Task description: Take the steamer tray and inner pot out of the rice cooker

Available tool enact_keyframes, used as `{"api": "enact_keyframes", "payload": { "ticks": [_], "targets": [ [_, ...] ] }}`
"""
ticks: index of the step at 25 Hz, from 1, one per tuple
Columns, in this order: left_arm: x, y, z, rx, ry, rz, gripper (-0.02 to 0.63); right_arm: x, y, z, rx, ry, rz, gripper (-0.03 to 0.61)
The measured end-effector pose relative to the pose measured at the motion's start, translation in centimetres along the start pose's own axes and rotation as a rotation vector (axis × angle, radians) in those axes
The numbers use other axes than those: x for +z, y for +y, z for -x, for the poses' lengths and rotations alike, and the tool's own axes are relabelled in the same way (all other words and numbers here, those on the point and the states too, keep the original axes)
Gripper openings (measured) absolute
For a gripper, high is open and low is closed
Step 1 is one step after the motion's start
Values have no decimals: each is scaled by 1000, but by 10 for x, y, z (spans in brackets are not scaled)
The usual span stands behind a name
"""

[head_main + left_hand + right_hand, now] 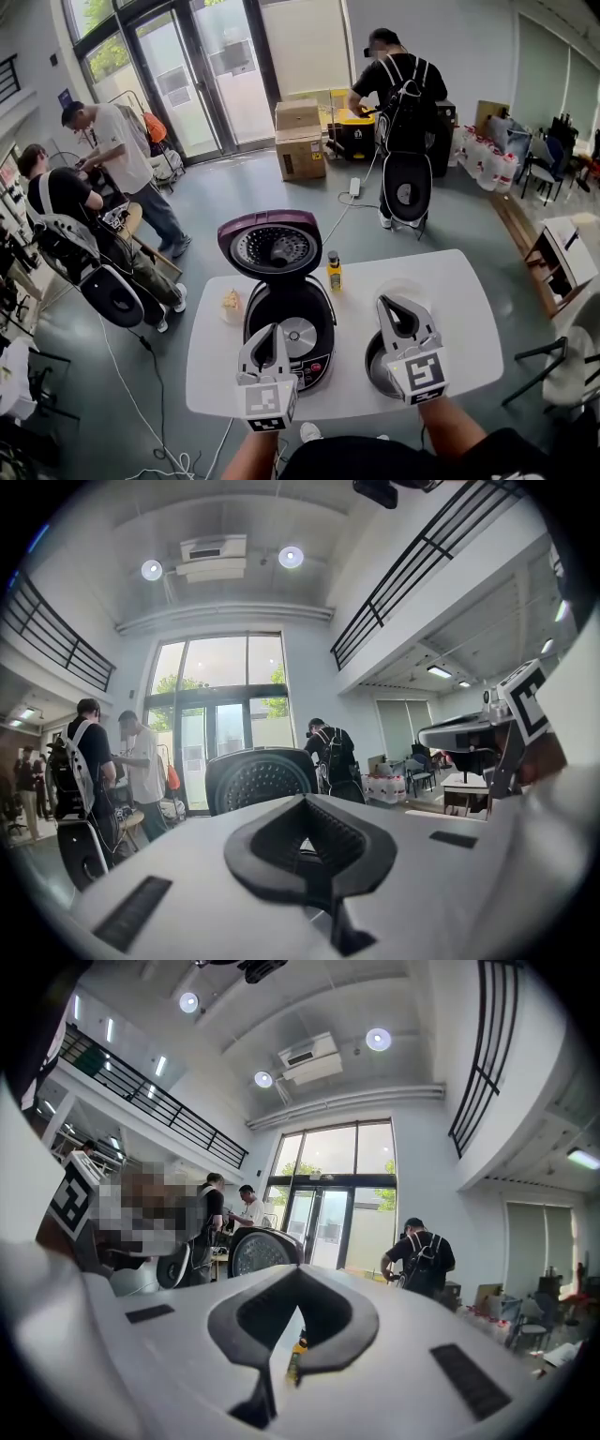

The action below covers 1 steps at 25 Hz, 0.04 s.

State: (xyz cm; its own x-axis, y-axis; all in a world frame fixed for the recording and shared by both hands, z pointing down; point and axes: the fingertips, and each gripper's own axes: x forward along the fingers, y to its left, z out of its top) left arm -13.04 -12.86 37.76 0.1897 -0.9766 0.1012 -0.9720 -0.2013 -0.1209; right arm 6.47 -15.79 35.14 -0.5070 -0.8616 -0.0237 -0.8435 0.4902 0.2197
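A white table (pixel 469 281) bears the rice cooker (pixel 265 307) at centre, lid raised on the far side and cavity bare. The dark inner pot (pixel 374 371) sits on the table to its right, partly under the right gripper (pixel 387 302). The left gripper (pixel 268 330) hovers over the cooker's near edge. Both grippers' jaws are closed and empty. A yellow bottle (pixel 334 272) stands beyond.

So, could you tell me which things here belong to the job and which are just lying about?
Job in hand: rice cooker, lid open; dark pot on the table at its right, probably the inner pot, already out.
Lying about: yellow bottle beside the lid; small pale item left of the cooker; cardboard boxes behind the table.
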Motion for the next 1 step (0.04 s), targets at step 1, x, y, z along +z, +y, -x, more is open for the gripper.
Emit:
{"api": "enact_keyframes", "payload": {
  "ticks": [1],
  "targets": [
    [0, 0, 1, 0, 1, 0, -5, 0, 0, 1, -1, 1, 0, -2]
  ]
}}
